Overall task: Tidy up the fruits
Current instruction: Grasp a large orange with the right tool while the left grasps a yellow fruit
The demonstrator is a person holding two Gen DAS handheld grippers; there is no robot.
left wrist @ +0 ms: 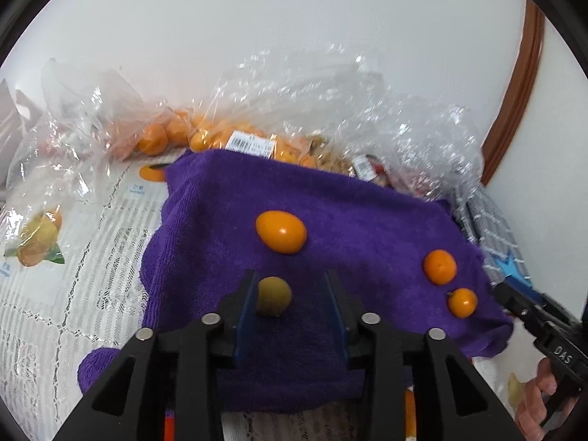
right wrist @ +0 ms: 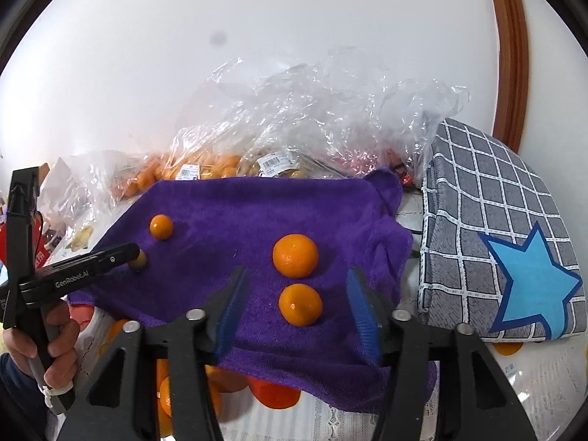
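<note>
Left gripper: nearest the left camera, wide open, holding nothing; low over the towel, fingers pointing forward.
Brown fruit: on the towel between the open jaws, touching or just beside the left finger, well off the right one; roundish, no clear long axis.
Oval fruit: just beyond the brown fruit, long axis lying across the fingers' line.
Right gripper: wide open, empty; hovers low at the towel's near edge.
Near orange: on the towel, centred between the right jaws, touching neither.
Far orange: straight ahead of the near one, just past the fingertips.
Nearer hand: left for the brown fruit, right for the two oranges.
Likely next: shut left on the brown fruit; off-centre, so may roll right.
Bags: fruit in clear plastic behind the towel.
</note>
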